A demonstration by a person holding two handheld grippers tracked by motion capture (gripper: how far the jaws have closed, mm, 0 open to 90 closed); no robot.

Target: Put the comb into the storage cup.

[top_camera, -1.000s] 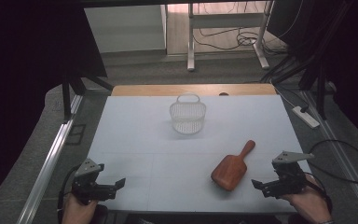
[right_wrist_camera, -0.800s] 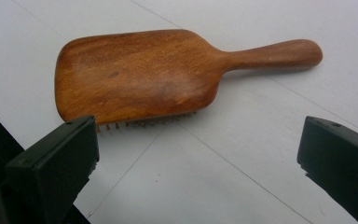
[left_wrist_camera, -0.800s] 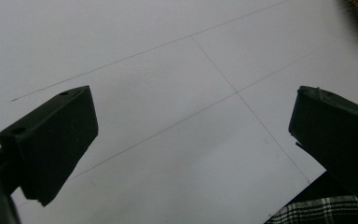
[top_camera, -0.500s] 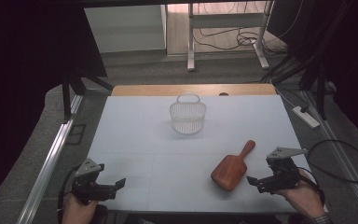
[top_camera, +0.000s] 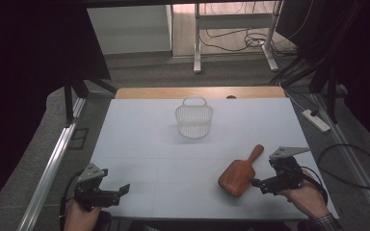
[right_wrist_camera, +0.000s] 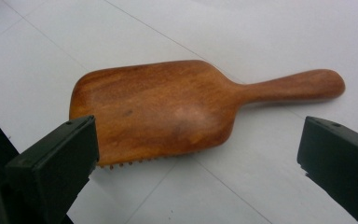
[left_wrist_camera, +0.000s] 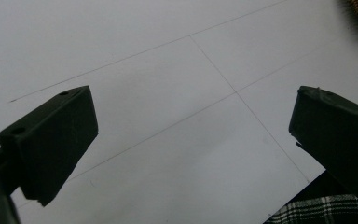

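A wooden hairbrush (top_camera: 238, 174) lies flat on the white table (top_camera: 144, 139), at about four o'clock from the table's centre. It is a reddish-brown paddle brush with a broad, rounded-square head and a slim handle that ends in a small knob. Its smooth back faces up, and short bristles peek out beneath the near edge of the head in the right gripper view (right_wrist_camera: 168, 109). In the high view the handle points toward one o'clock.

A white mesh basket (top_camera: 194, 117) with a hoop handle stands upright at twelve o'clock, well apart from the hairbrush.
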